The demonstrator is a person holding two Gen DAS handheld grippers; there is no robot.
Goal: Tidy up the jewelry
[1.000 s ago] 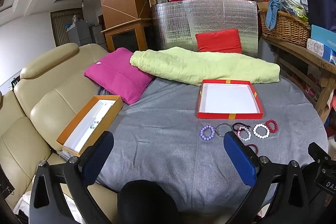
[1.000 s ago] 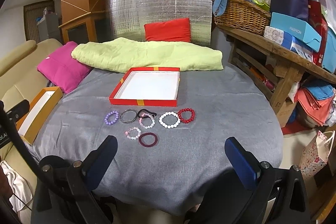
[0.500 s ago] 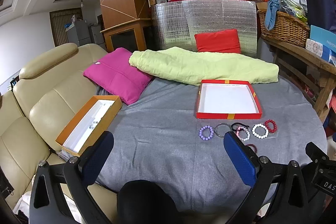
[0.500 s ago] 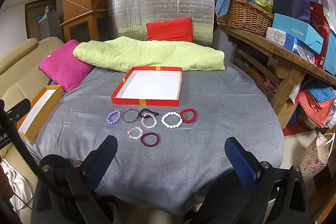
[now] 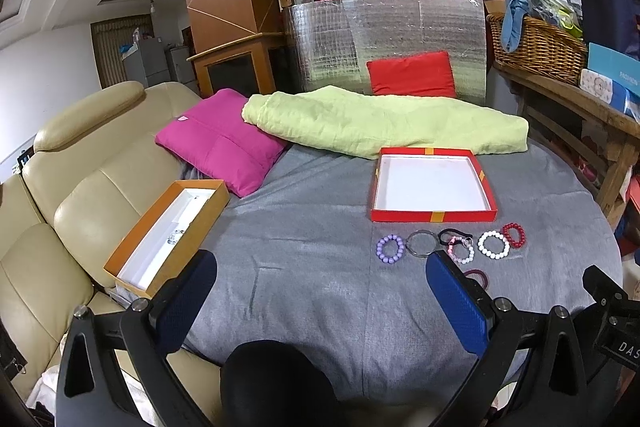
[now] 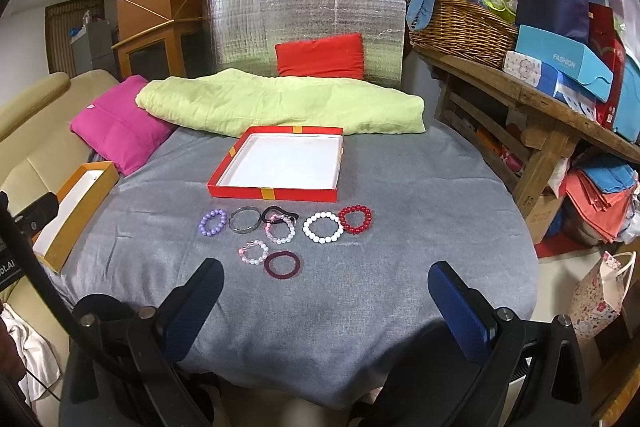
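Observation:
A shallow red box (image 6: 280,165) with a white inside lies open on the grey cloth; it also shows in the left wrist view (image 5: 432,185). In front of it lie several bracelets: a purple bead one (image 6: 212,223), a grey bangle (image 6: 245,220), a black hair tie (image 6: 280,214), a pink bead one (image 6: 280,231), a white bead one (image 6: 322,227), a red bead one (image 6: 355,219), a small pink one (image 6: 253,252) and a dark red ring (image 6: 282,265). My left gripper (image 5: 320,291) and right gripper (image 6: 326,293) are open and empty, hovering near the cloth's front edge.
An orange box (image 5: 168,235) with a small item inside sits at the left edge by the beige sofa (image 5: 72,195). A pink cushion (image 5: 220,141), a green quilt (image 5: 380,125) and a red cushion (image 5: 412,73) lie behind. A wooden bench (image 6: 540,103) with boxes stands right.
Both views have shifted slightly, the right one a little closer to the bracelets. Nothing on the cloth has moved and both grippers stay open.

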